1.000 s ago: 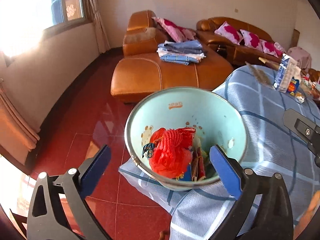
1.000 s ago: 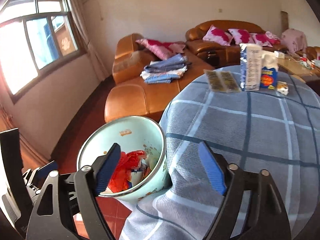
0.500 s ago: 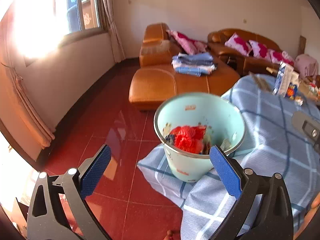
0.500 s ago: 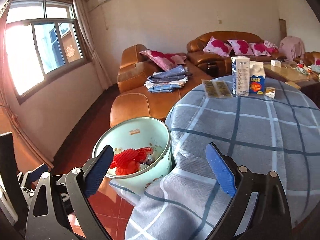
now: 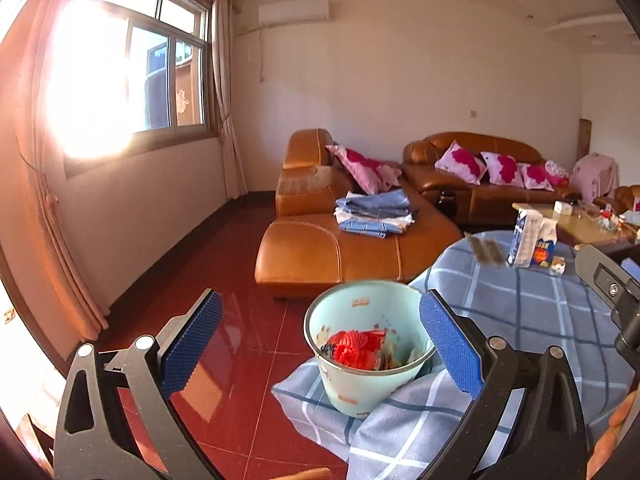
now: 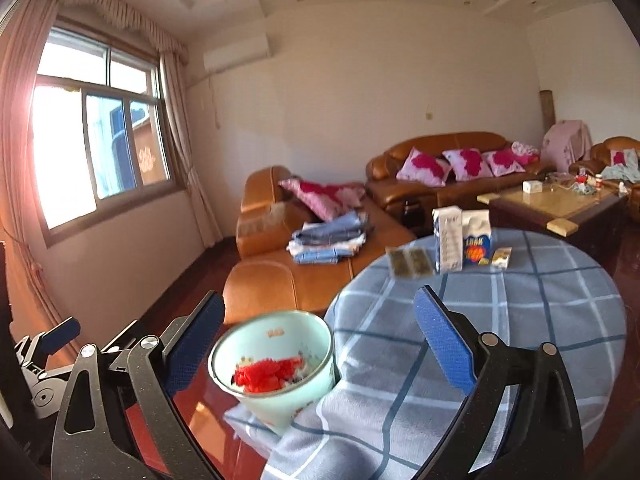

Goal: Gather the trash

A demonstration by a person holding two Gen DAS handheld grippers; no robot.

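Both grippers have pulled back and up from the bin. Left gripper (image 5: 320, 344) is spread wide and empty. Right gripper (image 6: 320, 344) has just been opening, with nothing between its pads (image 6: 444, 344); it is released too. The bin (image 5: 370, 360) stands on the floor against the table's near-left edge, partly wrapped by the hanging cloth (image 5: 400, 432). Inside sits red netting (image 5: 356, 350) with other scraps, so the last piece looks dropped in.

On the table (image 6: 520, 320), at the far edge, trash is left: a flat dark wrapper (image 6: 410, 262), two cartons (image 6: 462, 244) just beside it, and a small packet (image 6: 502, 258) right of those. Near table area is bare.

Judgement: one drop done, task partway; next is a reach across to the far edge. Sofa (image 5: 340, 248) with folded clothes beyond.
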